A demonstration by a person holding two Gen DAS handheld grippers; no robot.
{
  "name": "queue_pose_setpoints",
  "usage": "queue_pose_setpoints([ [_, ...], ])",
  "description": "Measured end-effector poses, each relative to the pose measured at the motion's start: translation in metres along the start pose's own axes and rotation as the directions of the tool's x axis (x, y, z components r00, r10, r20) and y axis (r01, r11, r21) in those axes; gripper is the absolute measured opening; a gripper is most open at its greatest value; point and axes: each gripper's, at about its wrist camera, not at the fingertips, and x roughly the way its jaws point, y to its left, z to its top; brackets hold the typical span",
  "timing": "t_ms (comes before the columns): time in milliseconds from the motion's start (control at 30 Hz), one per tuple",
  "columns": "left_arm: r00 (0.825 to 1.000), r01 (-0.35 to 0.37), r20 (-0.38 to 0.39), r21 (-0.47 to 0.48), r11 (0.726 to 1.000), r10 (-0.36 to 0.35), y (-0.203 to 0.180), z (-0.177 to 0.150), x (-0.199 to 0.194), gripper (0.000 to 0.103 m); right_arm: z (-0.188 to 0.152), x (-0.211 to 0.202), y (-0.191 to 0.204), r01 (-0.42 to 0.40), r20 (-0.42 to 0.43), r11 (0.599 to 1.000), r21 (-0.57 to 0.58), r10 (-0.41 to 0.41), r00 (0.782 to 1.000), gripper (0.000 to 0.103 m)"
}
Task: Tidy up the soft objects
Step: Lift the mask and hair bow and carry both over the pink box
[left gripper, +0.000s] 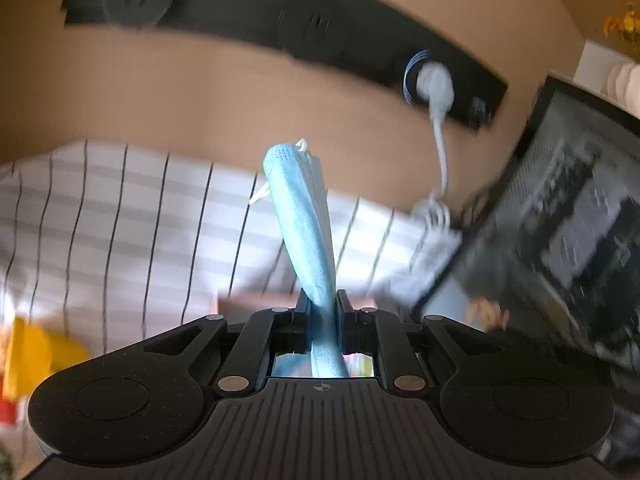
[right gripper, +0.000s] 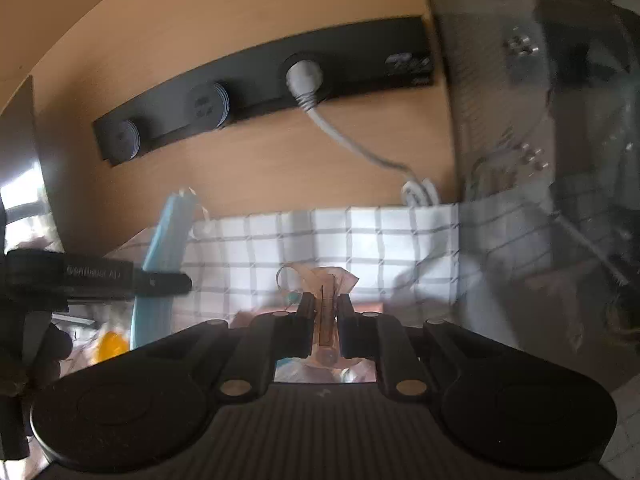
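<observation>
My left gripper [left gripper: 322,306] is shut on a light blue face mask [left gripper: 300,216], folded lengthwise, which stands up out of the jaws with its white ear loops at the top. It also shows in the right wrist view [right gripper: 166,236], held by the left gripper [right gripper: 168,280] at the left. My right gripper [right gripper: 325,312] is shut on a crumpled clear plastic wrapper [right gripper: 328,280] with a brownish tint. Both grippers are held above a white checked cloth [right gripper: 360,248].
A black power strip [right gripper: 260,92] with a grey plug and cable [right gripper: 304,76] is fixed to the wooden wall. A dark shiny appliance [left gripper: 560,208] stands at the right. A yellow object [left gripper: 36,352] lies low at the left.
</observation>
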Motion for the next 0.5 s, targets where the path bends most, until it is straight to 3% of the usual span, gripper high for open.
queue_pose_setpoints([
  [33,0.999,-0.006,0.048,0.011,1.0,0.006,-0.003,-0.001,0.005,0.014,-0.003,0.004,-0.002,0.013,0.018,1.0,-0.003,-0.013,1.0,0.011],
  [100,0.998,-0.017,0.062,0.036,0.999,0.015,-0.009,-0.004,0.019,0.014,-0.008,0.015,-0.005,0.017,0.021,1.0,0.002,-0.017,1.0,0.012],
  [267,0.989,-0.04,-0.139,0.045,0.998,0.046,-0.008,-0.021,0.066,0.014,-0.022,0.05,-0.001,-0.028,-0.059,1.0,-0.009,0.028,0.998,0.012],
  [500,0.945,-0.066,-0.311,0.113,0.991,0.098,0.0,-0.042,0.1,0.02,-0.056,0.089,0.002,-0.069,-0.237,0.997,-0.04,0.057,0.97,0.012],
])
